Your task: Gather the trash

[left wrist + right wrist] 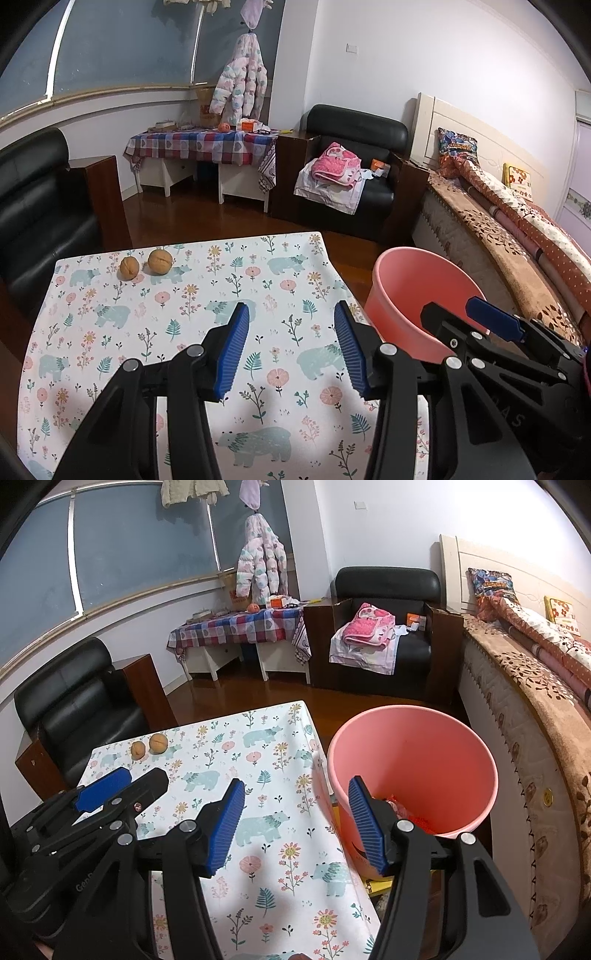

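Presently both grippers hover over the bench (110, 332), which is covered by a white cloth printed with bears and flowers. The left gripper (291, 347) has its jaws spread wide apart with nothing between them; only the patterned cloth shows in the gap. The right gripper (295, 823) likewise has its jaws parted and empty, the left jaw over the cloth and the right jaw in front of the pink bucket (443, 753).

Two round brown walnut-like items (146, 264) lie on the far left part of the bench, side by side and just apart, well away from both grippers. They are also visible in the right wrist view (151, 746).

The pink bucket stands off the right edge of the bench, its rim just beside the hanging cloth. Some red and pale scraps (406, 810) lie at its bottom; their nature cannot be made out. In the left wrist view the bucket (402, 291) sits behind the right gripper (495, 321), which enters from the right.

A black armchair (354, 177) stands at the far side of the room, and a bed (517, 236) runs along the right.
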Motion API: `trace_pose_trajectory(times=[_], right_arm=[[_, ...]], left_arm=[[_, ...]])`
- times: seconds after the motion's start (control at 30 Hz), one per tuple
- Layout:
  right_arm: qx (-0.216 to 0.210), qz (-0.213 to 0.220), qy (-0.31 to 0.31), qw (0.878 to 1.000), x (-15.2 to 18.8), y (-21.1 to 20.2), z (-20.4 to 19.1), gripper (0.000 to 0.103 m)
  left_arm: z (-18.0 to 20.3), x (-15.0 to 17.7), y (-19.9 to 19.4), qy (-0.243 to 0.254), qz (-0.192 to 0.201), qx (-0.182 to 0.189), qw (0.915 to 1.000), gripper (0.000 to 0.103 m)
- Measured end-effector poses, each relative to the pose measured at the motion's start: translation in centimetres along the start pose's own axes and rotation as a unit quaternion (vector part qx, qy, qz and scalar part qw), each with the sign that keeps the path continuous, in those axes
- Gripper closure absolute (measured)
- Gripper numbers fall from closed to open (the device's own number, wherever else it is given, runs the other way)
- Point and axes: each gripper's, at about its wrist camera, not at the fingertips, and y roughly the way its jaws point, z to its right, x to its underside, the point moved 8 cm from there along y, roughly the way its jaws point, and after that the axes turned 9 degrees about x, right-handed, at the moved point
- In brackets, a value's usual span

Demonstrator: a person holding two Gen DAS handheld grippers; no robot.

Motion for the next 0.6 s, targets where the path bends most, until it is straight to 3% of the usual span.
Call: trace_pose_trajectory(times=[0.6], right_arm=[[0.001, -0.005, 0.003, 1.000, 0.38, 0.61, 0.13, 0.044]], left_arm=[[0.09, 0.07, 0.35, 0.001, -0.004, 0.000, 1.0000, 0.056]])
